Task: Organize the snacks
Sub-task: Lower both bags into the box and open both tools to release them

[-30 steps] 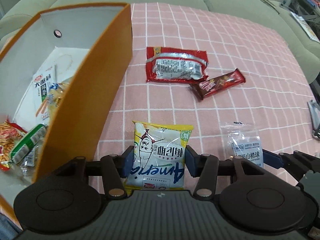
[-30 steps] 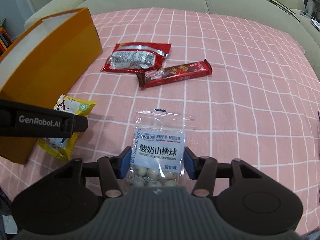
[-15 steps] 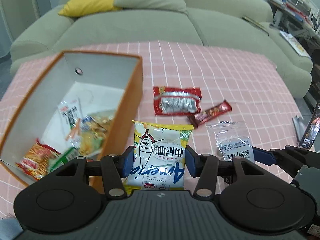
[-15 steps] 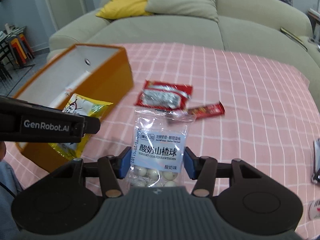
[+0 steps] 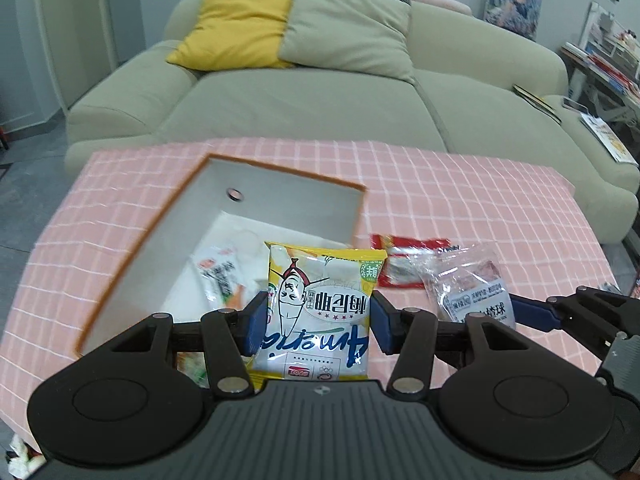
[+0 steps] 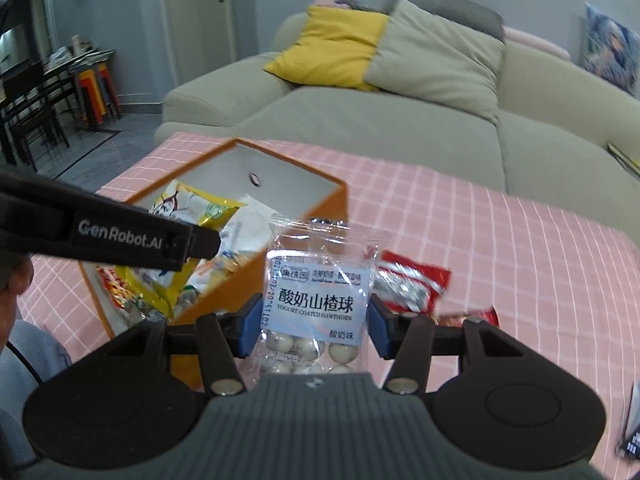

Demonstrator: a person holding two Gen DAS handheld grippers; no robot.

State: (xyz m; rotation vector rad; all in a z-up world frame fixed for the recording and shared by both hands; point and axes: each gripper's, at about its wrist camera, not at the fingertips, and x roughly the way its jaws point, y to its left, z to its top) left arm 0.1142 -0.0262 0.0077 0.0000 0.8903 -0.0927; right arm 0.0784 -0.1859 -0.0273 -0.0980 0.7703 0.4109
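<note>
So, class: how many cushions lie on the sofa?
2: a yellow cushion towards the sofa's left end, and a grey-green cushion leaning beside it on its right, touching it. Others may lie out of view.

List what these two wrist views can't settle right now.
- Orange box contents: near end hidden behind the left gripper and its yellow packet in the left wrist view.
- Red packet: partly behind the clear hawthorn bag held by the right gripper; print blurred.
- Chocolate bar: only a blurred red sliver, right wrist view.
- Dark object at the right wrist view's lower right edge: cut off.
</note>
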